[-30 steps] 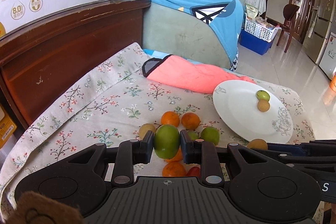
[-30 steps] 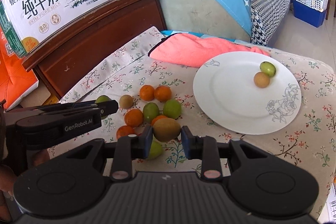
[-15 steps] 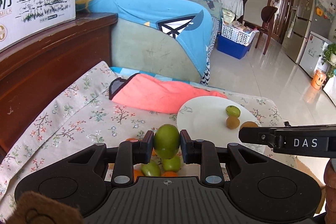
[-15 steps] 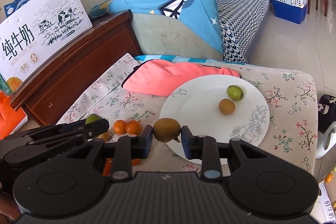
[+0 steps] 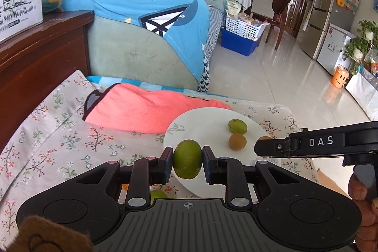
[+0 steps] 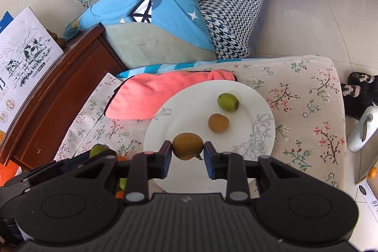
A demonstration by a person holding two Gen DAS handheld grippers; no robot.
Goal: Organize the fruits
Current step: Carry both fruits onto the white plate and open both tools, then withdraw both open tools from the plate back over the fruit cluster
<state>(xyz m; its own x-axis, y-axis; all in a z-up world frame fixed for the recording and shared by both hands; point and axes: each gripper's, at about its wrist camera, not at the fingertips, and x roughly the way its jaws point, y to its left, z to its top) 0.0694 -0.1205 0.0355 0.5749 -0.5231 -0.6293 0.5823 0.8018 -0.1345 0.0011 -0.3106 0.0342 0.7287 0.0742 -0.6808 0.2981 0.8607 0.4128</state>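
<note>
Left tongs point(image 5: 187, 162) grip a green fruit point(image 5: 187, 159); right tongs point(image 6: 185, 155) grip a brown fruit point(image 6: 187, 146), both above the plate point(image 6: 189, 108) at its 6 o'clock edge.

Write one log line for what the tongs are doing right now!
left tongs: shut on green fruit | right tongs: shut on brown fruit | both over white plate | plate holds two fruits
</note>
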